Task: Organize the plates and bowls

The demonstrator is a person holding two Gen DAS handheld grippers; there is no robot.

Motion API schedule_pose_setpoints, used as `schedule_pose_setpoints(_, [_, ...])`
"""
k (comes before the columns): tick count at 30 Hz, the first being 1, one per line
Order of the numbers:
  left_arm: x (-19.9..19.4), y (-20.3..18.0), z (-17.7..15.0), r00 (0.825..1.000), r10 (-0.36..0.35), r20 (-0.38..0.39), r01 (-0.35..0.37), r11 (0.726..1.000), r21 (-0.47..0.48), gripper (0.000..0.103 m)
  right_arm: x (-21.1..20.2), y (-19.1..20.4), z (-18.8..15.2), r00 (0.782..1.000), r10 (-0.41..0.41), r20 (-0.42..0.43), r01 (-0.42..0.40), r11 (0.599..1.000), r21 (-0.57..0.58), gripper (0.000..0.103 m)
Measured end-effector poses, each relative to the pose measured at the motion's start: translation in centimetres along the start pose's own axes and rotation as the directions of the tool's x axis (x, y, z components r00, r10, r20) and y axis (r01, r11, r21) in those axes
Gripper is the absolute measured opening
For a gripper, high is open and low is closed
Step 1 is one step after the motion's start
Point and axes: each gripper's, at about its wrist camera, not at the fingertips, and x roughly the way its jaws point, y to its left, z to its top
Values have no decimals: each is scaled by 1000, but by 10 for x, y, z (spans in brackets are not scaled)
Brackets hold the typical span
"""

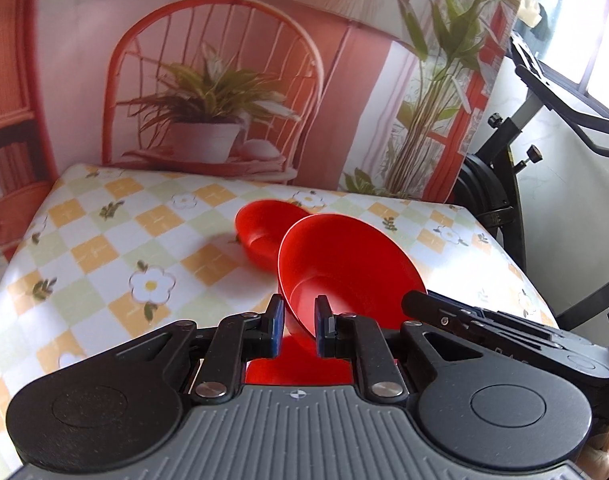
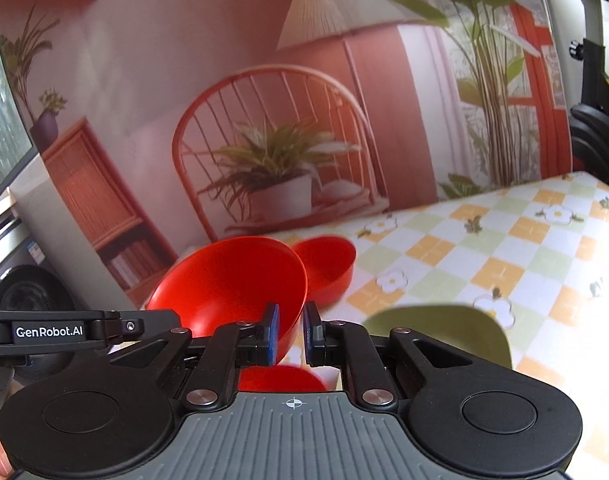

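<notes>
Left claw (image 1: 298, 326) clamped narrow on the near rim of a red bowl (image 1: 352, 268), blue pads on either side of the wall, bowl lifted and tilted with its opening facing up and left. Right claw (image 2: 291, 334) likewise closed narrow on the rim of the same tilted bowl (image 2: 232, 280), gripping from the opposite side; its black linkage visible at the bowl's right edge in the left wrist view. Both tools held low and roughly level, angled toward each other over the counter (image 1: 104, 248). Just beyond, a second red bowl (image 1: 260, 232) resting upright on the checked floral cloth, partly hidden behind the held one. Below the right claw, an olive-green dish (image 2: 444, 332), and a red shape under both claws, too hidden to identify.
</notes>
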Motion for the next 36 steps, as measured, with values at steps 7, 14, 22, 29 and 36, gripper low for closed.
schedule_pose_setpoints(7, [-4, 5, -28, 1000, -1, 22, 2, 998, -57, 15, 3, -4, -24, 998, -3, -69, 6, 999, 33, 11])
schedule_pose_setpoints(14, [-1, 0, -50, 999, 25, 23, -24, 998, -60, 15, -4, -2, -28, 999, -8, -50, 7, 1000, -5, 11])
schedule_pose_setpoints(22, [-3, 4, -65, 1000, -13, 26, 15, 996, -83, 17, -6, -5, -36, 998, -32, -61, 30, 999, -22, 11])
schedule_pose_setpoints(29, [-2, 2, -72, 999, -16, 31, 18, 997, -70, 19, -3, -4, -38, 997, -39, -65, 37, 999, -32, 11])
schedule_pose_setpoints(36, [1, 7, -73, 1000, -19, 19, 21, 995, -100, 19, 1, -3, -40, 997, -37, -75, 34, 999, -42, 11])
